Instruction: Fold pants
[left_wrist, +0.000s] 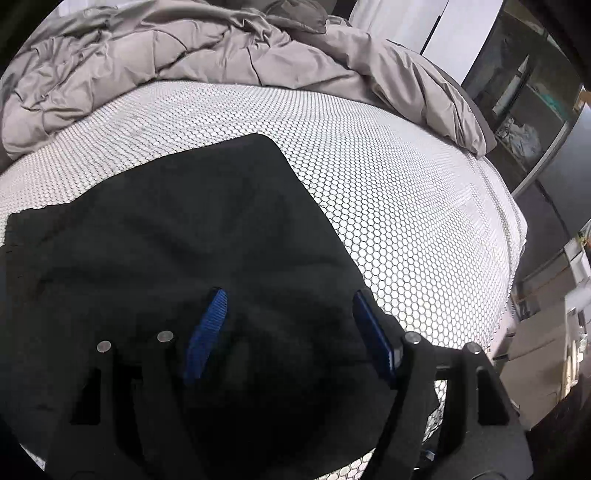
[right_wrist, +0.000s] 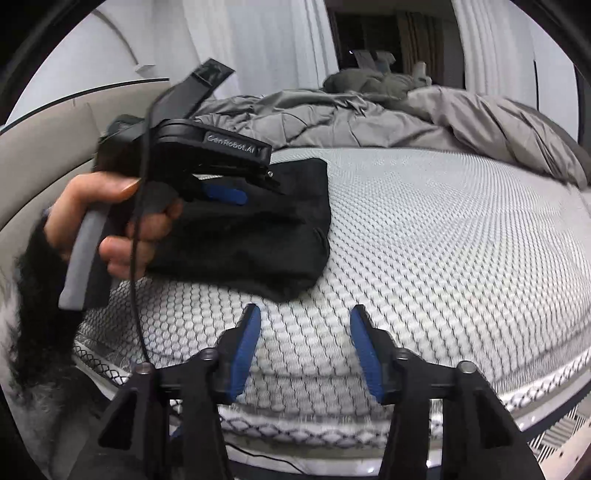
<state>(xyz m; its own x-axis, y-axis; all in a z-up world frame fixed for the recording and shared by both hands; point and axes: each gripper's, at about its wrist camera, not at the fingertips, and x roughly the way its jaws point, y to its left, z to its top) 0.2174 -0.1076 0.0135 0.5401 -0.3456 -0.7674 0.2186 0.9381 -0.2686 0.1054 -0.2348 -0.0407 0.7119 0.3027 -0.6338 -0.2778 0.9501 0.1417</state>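
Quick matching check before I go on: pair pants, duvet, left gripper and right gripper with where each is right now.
1 pants
2 duvet
3 left gripper
4 right gripper

a open over bare mattress
b bunched at the far end of the bed
c open above the black cloth
d folded on the mattress

Pairs: 1-d, 2-b, 3-c, 4-a

Pants (right_wrist: 251, 236) on mattress (right_wrist: 424, 258), duvet (right_wrist: 369, 114) behind

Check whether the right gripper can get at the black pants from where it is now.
Probably yes. The right gripper is open over bare mattress, with the black pants just ahead and left; only the left gripper above them crowds that side.
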